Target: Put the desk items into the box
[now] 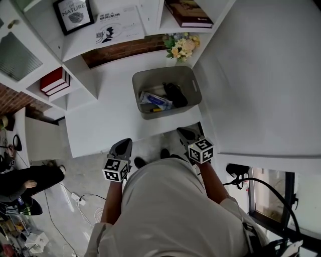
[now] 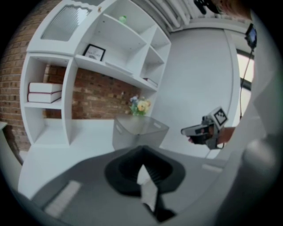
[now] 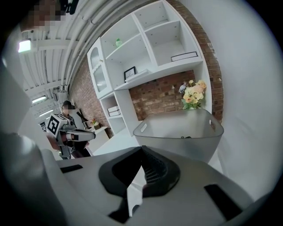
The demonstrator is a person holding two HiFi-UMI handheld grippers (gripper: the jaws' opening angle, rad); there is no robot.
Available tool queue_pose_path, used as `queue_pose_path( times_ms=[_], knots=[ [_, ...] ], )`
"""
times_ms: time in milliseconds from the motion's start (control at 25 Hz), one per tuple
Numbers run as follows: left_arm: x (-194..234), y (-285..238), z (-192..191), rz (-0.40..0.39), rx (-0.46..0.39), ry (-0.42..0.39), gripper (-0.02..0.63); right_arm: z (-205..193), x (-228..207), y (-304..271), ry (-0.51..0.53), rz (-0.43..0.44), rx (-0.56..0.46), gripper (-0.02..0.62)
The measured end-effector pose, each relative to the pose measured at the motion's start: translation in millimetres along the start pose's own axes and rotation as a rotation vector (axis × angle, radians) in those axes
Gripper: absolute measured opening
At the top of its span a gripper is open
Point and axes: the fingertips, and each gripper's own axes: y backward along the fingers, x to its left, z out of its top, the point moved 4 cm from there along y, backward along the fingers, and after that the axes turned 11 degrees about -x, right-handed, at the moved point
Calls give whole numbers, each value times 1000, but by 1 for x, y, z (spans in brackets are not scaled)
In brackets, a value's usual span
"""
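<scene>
A grey box (image 1: pixel 161 72) stands on the white desk (image 1: pixel 100 120), near its front edge. Inside lie a blue and white packet (image 1: pixel 154 100), a black item (image 1: pixel 175 94) and a yellow pen (image 1: pixel 155 109). Both grippers hang just off the desk's front edge, short of the box. The left gripper (image 1: pixel 124 143) points at the desk left of the box, jaws together and empty. The right gripper (image 1: pixel 183 132) sits below the box's near right corner, shut on nothing. The left gripper view has the box (image 2: pixel 139 132) ahead and the right gripper (image 2: pixel 194 131) beside it. The right gripper view has the box (image 3: pixel 181 132) close in front.
White shelves behind the desk hold red books (image 1: pixel 55 80), a framed print (image 1: pixel 74 15) and a dark book (image 1: pixel 189 14). A flower bunch (image 1: pixel 181 46) stands behind the box. A white wall closes the right side. A seated person (image 1: pixel 25 183) and floor cables (image 1: pixel 80 198) are at the left.
</scene>
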Motion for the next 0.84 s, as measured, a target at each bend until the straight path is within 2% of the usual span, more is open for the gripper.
queue_pose_path(
  times_ms=[840],
  knots=[
    [-19,-10,-1,-14,0,-3,3,-4,-12,21,-41,-18,-7,2]
  ],
)
